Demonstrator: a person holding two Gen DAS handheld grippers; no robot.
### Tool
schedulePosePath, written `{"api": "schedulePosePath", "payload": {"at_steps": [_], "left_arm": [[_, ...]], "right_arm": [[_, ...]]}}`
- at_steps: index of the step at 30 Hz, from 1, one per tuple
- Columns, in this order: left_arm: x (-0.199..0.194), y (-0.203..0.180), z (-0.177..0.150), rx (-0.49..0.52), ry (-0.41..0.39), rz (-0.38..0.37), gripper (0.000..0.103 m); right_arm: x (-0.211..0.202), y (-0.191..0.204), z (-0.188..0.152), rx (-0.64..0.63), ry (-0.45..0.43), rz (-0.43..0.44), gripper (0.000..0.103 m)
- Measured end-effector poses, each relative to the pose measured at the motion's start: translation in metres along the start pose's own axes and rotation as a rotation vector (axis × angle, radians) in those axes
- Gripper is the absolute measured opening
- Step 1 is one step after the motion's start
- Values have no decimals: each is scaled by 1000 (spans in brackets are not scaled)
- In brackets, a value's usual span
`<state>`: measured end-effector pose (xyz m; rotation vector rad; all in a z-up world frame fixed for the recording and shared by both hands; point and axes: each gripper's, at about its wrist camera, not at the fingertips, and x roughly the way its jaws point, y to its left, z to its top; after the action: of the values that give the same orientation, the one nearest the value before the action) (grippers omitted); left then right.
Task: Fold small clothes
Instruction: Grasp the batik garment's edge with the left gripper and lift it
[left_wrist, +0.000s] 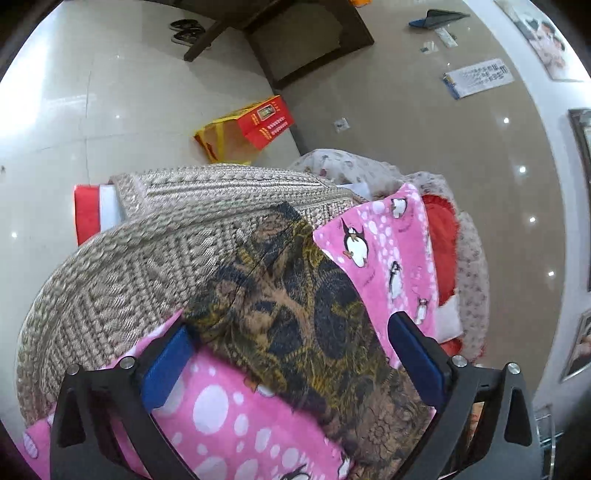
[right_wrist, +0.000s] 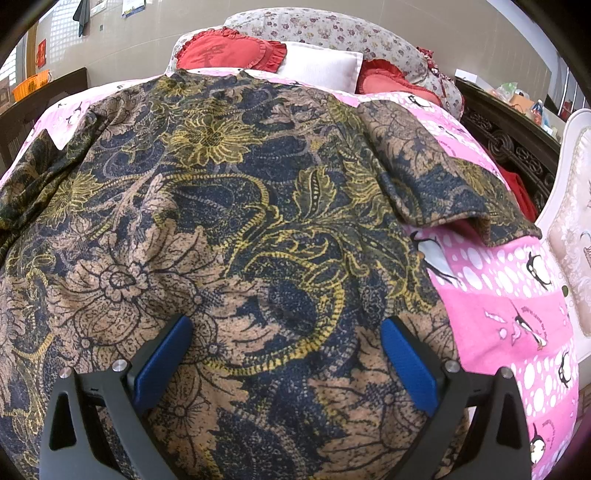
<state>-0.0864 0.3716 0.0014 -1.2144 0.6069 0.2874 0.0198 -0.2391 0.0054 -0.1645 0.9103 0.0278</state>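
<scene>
The patterned top (right_wrist: 229, 229) is being seen spread flat on the pink penguin blanket (right_wrist: 517, 295), filling most of the right wrist view. One short sleeve (right_wrist: 443, 184) is lying out at 2 o'clock, unfolded; the neckline sits at 12 o'clock, toward the pillows. In the left wrist view a strip of the same top (left_wrist: 295, 314) is running from 11 o'clock down to 5 o'clock across the blanket (left_wrist: 229, 406).

The right gripper (right_wrist: 286, 365) is being held just above the lower body of the top, jaws spread wide, nothing gripped. The left gripper (left_wrist: 291, 365) is likewise being held wide open over the garment's edge, nothing between the fingers. Whether either set of tips is touching cloth cannot be told.

Progress, as judged: the top is laid out and roughly smoothed, but no fold is showing yet. Sleeves are probably to be brought in and the body doubled over; nearly all of the task is left.

Outward: a woven mat (left_wrist: 129, 266) is lying under the blanket at 9 o'clock in the left view. Red heart cushions (right_wrist: 229, 53) and a white pillow (right_wrist: 321, 68) are stacked at 12 o'clock in the right view, with a floral pillow (right_wrist: 332, 29) behind. A red and yellow bag (left_wrist: 243, 129) is lying on the tiled floor (left_wrist: 74, 110).
</scene>
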Motion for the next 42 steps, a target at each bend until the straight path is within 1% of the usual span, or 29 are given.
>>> {"api": "schedulePosePath", "payload": {"at_steps": [1,2,3,4,5,6,8,9,10,11,12,14,16,17,19,20,22,25,27,30,31,32,34,35,36,38,39,41,42], "left_arm": [[3,-4,2,17,-2,19,80],[5,-8,2,33,-6,52,50],[11,-10,3,44,18,100,25],[13,-11,4,55,30,152,17],[13,-13,3,73,28,197,3],[13,-16,3,104,31,234,0],[14,-24,5,183,46,280,0],[9,-34,7,227,27,306,0],[0,-45,10,270,-8,310,0],[-14,-58,16,314,-65,310,0],[-34,-73,24,350,-148,313,0],[-72,-96,43,369,-296,292,0],[-109,-109,63,362,-396,251,0],[-126,-116,70,367,-429,218,0],[-134,-131,69,420,-425,184,0],[-132,-140,63,462,-403,159,0],[-115,-162,40,553,-317,81,0],[-64,-198,-13,659,-140,-43,0],[-27,-221,-64,731,-22,-128,0],[25,-247,-147,832,146,-225,0],[43,-252,-171,855,190,-240,0],[63,-253,-201,874,244,-252,0],[86,-249,-240,899,318,-259,0],[99,-242,-263,935,356,-242,0],[105,-238,-276,955,386,-220,0],[115,-221,-294,994,462,-178,0],[111,-214,-301,1013,490,-159,4],[106,-206,-303,1066,507,-134,7],[96,-201,-301,1096,494,-131,8]], "right_arm": [[0,0,0,-1,0,-1,103],[0,0,0,-1,0,-1,103],[0,0,0,-1,-1,-2,103],[0,0,0,0,-1,-1,103],[0,0,0,0,0,0,103],[0,0,0,0,0,0,103],[0,0,0,-1,-1,-1,103],[0,0,0,-1,0,-1,103],[0,0,0,0,0,-1,103],[0,0,0,0,0,0,103],[0,0,0,0,0,0,103],[0,0,0,1,-2,0,103],[-1,0,0,1,-2,-1,103],[-1,0,0,1,-2,-1,103],[-1,0,0,0,-2,-2,103],[-1,0,0,-1,-3,-3,103],[-1,0,0,-4,-3,-7,103],[-1,0,-1,-4,-3,-7,103],[-1,0,-1,-5,-4,-8,103],[-1,0,0,-5,-3,-8,103],[-1,0,0,-4,-4,-7,103],[-1,0,0,-3,-3,-6,103],[-2,0,-1,-2,-2,-4,103],[-2,0,-1,-1,-1,-3,103],[-1,-1,-1,0,1,-2,103],[-1,-2,1,2,15,4,103],[-1,-3,3,1,34,11,103],[-4,-6,14,4,91,36,102],[-11,-10,23,29,74,53,98]]}}
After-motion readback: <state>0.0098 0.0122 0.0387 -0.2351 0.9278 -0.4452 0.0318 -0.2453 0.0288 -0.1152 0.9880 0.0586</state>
